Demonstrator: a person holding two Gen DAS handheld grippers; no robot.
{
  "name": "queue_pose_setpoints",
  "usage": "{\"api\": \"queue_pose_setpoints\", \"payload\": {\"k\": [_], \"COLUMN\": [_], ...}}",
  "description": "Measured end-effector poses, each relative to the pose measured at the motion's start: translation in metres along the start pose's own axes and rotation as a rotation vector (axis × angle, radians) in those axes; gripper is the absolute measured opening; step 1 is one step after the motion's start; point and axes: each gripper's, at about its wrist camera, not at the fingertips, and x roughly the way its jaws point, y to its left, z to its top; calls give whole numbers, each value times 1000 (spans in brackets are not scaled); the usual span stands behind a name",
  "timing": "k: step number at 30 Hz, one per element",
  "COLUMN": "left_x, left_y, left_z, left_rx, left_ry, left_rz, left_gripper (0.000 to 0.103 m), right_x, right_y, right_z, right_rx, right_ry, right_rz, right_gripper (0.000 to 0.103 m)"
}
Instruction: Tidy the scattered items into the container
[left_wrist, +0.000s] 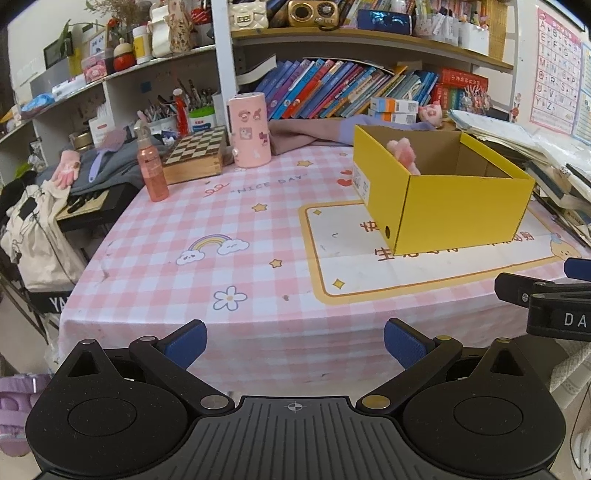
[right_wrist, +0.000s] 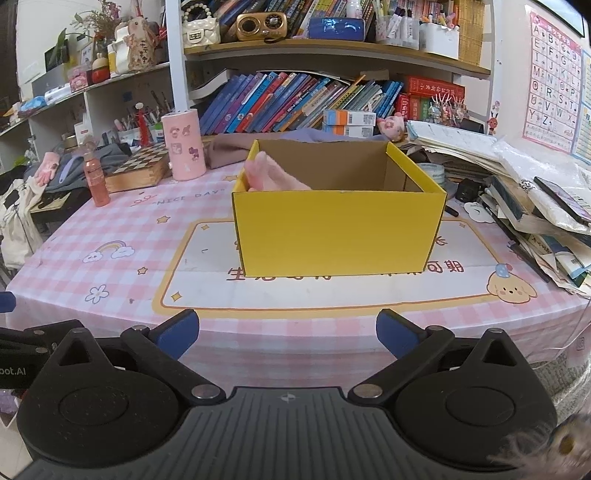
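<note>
Jaws spread and empty on our left gripper (left_wrist: 294, 341) and right gripper (right_wrist: 287, 330), we wait short of the open yellow cardboard box (right_wrist: 338, 230), a pink fluffy thing (right_wrist: 266, 177) already inside.

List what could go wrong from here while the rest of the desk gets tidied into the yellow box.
1. The pink glove lies on heaped clothes off the table's far left corner; reaching it passes the pink bottle, which might tip.
2. The pink plush item pokes above the yellow box rim and could snag or fall out.
3. The left gripper and right gripper sit close together, so they could collide.
</note>
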Motion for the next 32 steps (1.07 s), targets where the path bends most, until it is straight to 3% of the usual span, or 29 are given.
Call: {"api": "queue_pose_setpoints", "payload": {"k": [32], "left_x": [6], "left_y": [3], "left_z": [-1], "left_rx": [-56], "left_ry": [44], "left_rz": [9], "left_gripper": [103], "right_x": [11], "right_y": [-4], "right_z": [-1], "right_rx": [-6], "right_ry": [44], "right_rz": [50], "right_gripper": [103]}}
